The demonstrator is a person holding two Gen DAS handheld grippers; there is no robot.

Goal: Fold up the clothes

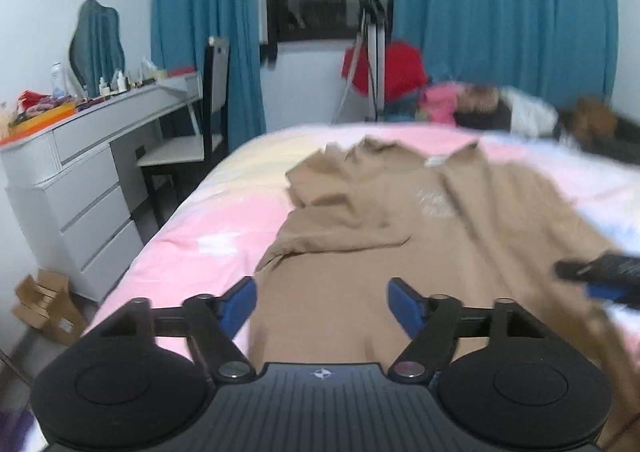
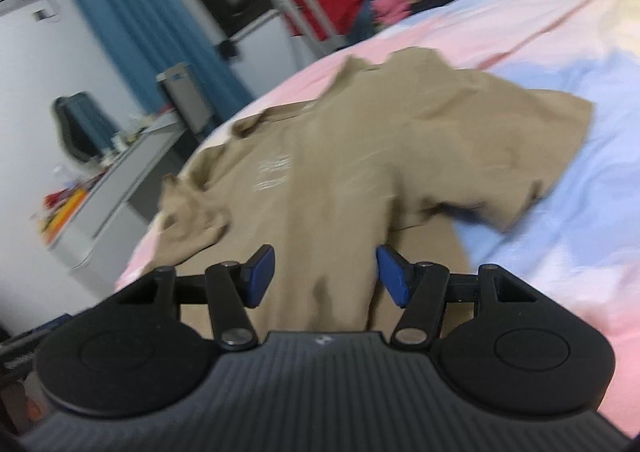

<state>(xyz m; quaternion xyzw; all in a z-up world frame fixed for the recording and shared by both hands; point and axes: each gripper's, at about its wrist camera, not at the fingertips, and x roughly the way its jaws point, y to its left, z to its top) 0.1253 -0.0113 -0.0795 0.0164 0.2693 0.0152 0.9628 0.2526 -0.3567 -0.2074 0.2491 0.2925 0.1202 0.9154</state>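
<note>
Our left gripper [image 1: 322,302] has its blue fingers [image 1: 240,306] spread wide with nothing between them but the tan cloth lying below; they grip nothing. Our right gripper [image 2: 325,276] is the same: its fingers [image 2: 262,276] stand wide apart over the cloth, and we cannot tell whether the pads brush the fabric or hang just above it. In the left view the right gripper also shows at the far right, low over the cloth.

Straight ahead of both sets of fingers lies the tan shirt [image 1: 400,212], spread on the bed [image 1: 224,212], hem nearest us and collar farthest. Ahead and to the left of the left fingers one sleeve [image 1: 340,208] is rumpled and doubled over onto the body. Ahead and to the right of the right fingers the other sleeve [image 2: 532,140] lies flat and out to the side.

We judge the fold barely begun: the shirt is laid out, but no clean fold shows. Sleeves, sides and the lengthwise fold remain.

Beyond the shirt, at the far end of the bed, a heap of other clothes [image 1: 500,108] waits. Far left of the left fingers stands a counter [image 1: 100,120] with drawers, all closed, and a cardboard box [image 1: 44,304] on the floor; its contents cannot be seen.
</note>
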